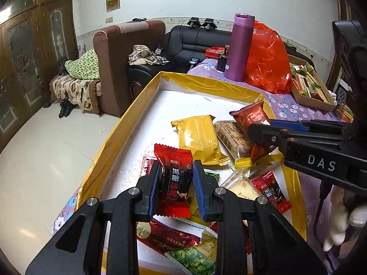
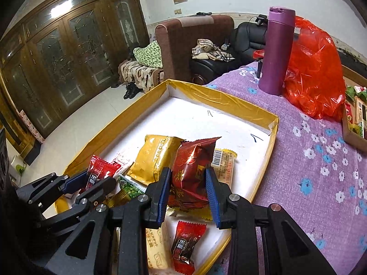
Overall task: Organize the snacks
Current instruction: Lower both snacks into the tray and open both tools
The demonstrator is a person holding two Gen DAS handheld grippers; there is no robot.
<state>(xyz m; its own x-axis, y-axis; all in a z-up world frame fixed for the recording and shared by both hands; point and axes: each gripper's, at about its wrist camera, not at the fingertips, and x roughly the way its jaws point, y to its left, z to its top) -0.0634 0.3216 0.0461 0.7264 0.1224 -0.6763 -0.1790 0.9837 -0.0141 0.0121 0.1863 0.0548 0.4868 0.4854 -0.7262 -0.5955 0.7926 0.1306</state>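
A shallow gold-rimmed tray [image 1: 142, 91] with a white floor holds several snack packets. My left gripper [image 1: 176, 189] is shut on a small red-and-black candy packet [image 1: 175, 181] and holds it over the tray's near end; it also shows in the right wrist view [image 2: 88, 183] with the packet [image 2: 98, 170]. My right gripper [image 2: 188, 191] is shut on a dark red foil packet [image 2: 191, 171] above a yellow packet [image 2: 156, 158]. In the left wrist view the right gripper [image 1: 259, 135] comes in from the right with that red packet [image 1: 251, 114].
A purple flask [image 1: 240, 45] and a red plastic bag [image 1: 268, 59] stand behind the tray [image 2: 270, 135] on the purple flowered cloth [image 2: 321, 160]. A cardboard box of snacks [image 1: 309, 87] lies at the far right. The table edge drops to the floor on the left.
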